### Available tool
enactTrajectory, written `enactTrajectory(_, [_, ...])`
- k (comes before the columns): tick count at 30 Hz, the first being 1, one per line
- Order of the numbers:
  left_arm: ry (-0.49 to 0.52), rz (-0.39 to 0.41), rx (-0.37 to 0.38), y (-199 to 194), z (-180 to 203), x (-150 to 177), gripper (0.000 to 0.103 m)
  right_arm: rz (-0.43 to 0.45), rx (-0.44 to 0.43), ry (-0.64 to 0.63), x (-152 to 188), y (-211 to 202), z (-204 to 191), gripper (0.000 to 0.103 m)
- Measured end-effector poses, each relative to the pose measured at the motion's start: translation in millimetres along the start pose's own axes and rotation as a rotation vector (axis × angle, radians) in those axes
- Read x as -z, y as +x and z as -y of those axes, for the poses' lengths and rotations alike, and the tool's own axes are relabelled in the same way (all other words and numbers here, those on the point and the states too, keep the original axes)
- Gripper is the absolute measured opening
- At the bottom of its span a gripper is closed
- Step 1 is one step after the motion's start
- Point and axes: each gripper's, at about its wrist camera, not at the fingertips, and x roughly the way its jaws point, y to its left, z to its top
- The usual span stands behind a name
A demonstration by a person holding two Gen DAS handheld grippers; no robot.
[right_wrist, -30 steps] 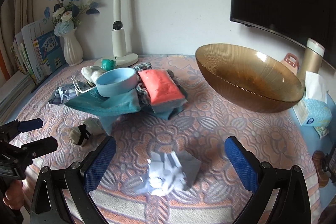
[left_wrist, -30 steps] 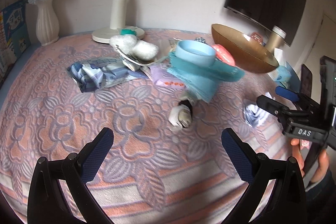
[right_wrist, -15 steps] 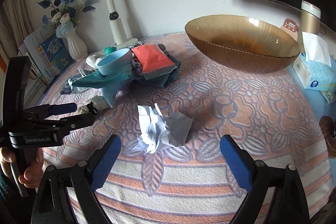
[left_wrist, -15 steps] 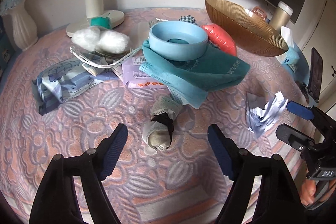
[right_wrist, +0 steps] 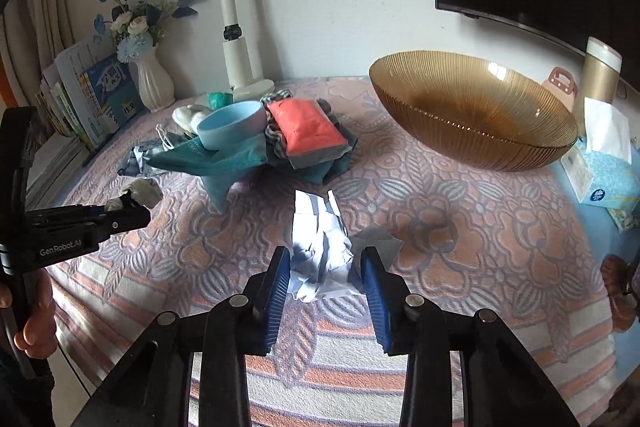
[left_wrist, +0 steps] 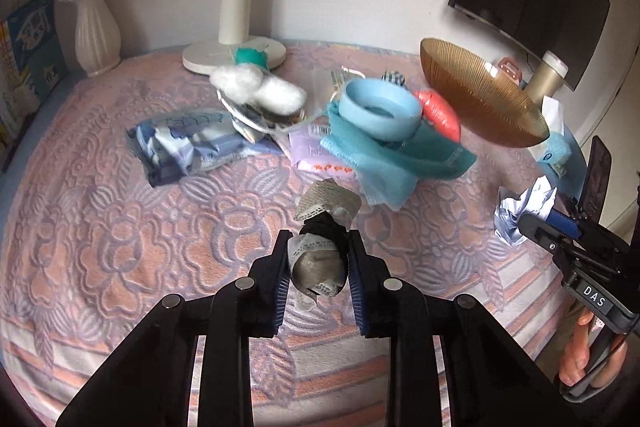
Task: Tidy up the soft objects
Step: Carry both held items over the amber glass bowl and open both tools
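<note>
Closing left tongs point(left_wrist: 318, 267) around rolled sock point(left_wrist: 320, 259), right tongs point(right_wrist: 325, 277) around crumpled paper point(right_wrist: 320, 251), towel pile point(right_wrist: 224, 159) beyond.

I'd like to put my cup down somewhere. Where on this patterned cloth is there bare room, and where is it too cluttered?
Bare cloth lies between the amber bowl and the crumpled paper, and along the near striped edge. Another open stretch lies below the blue-white packet, left of the rolled sock. The crowded part is the middle back: teal towel, blue bowl, red pouch.

"das" on right claw point(left_wrist: 536, 223); "genrobot.ai" on left claw point(right_wrist: 132, 213).
</note>
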Motion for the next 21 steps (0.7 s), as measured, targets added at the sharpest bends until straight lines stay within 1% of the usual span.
enactTrajectory(2, [-0.005,0.044,-0.001,-25,3,-6,0.023,0.037,0.013,-0.001,-11,-14,4,0.036])
enactTrajectory(5, [0.033,0.148,0.017,-61,18,-35,0.023,0.11,0.031,0.012,-37,-39,17,0.036])
enactTrajectory(7, [0.063,0.205,0.044,-85,37,-55,0.023,0.164,0.056,0.033,-57,-56,30,0.036])
enactTrajectory(10, [0.124,0.249,0.101,-97,83,-94,0.023,0.219,0.086,0.101,-87,-75,59,0.036])
enactTrajectory(13, [0.17,0.244,0.17,-81,132,-135,0.023,0.226,0.129,0.21,-110,-77,96,0.036])
enactTrajectory(14, [0.179,0.235,0.181,-71,146,-145,0.023,0.21,0.142,0.25,-115,-73,108,0.036])
enactTrajectory(16, [0.177,0.184,0.22,-41,168,-165,0.023,0.165,0.164,0.324,-120,-60,130,0.036])
enactTrajectory(19, [0.173,0.124,0.231,9,196,-180,0.025,0.112,0.182,0.368,-122,-41,154,0.036])
enactTrajectory(20, [0.171,0.109,0.236,23,202,-183,0.026,0.105,0.185,0.374,-122,-37,160,0.036])
enactTrajectory(21, [0.169,0.099,0.239,36,206,-186,0.03,0.101,0.185,0.376,-123,-34,164,0.036])
